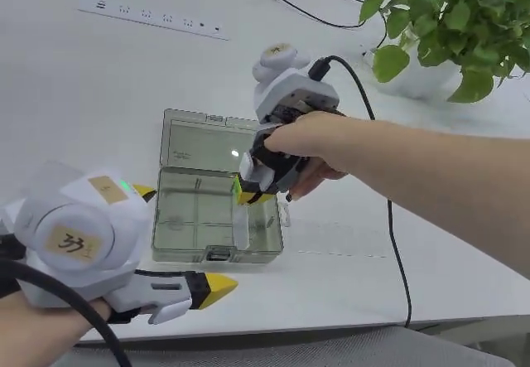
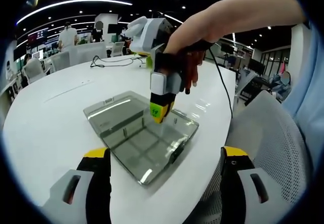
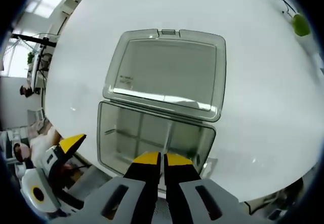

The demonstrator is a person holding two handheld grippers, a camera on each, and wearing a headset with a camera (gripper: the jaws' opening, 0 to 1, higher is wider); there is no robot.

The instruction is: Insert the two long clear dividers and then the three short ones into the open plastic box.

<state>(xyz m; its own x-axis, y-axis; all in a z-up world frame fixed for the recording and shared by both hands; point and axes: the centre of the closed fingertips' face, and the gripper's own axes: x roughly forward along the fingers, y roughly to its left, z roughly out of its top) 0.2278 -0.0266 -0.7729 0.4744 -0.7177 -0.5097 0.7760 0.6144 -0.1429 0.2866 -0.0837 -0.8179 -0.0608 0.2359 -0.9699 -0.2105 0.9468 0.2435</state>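
The right claw (image 3: pixel 162 159) is pinched almost shut, with a hairline gap between its yellow tips. It holds one clear divider (image 1: pixel 240 228), which hangs straight down from the tips. The tips point down, and directly below them is the box (image 1: pixel 159 218), its base open. The divider's lower edge is already inside the base, at the end nearer the right hand; whether it sits in slots I cannot tell.

In the right gripper view the divider is edge-on and runs away from the tips toward the hinge, so it lies across the box's long axis. I judge it to be one of the short ones. The coming move looks like a straight push down, keeping that line square to the long walls. Beyond the base, farther from the tips, the lid (image 3: pixel 167 62) lies flat and thrown back.

The left claw (image 2: pixel 165 155) is wide open and empty. It hovers off the box's near side, apart from the right claw, which is plainly nearer the work.

Counts: two claws, one box, one divider held. Partition lines cross in the base, at least one each way, but clear on clear I cannot count them. Outward from the right claw, past the box's end, faint clear pieces (image 1: pixel 331 239) lie on the table (image 1: pixel 99 69); their number I cannot tell. Farther off are one power strip (image 1: pixel 153 17), one plant (image 1: pixel 464 27) and a cable (image 1: pixel 397 243).
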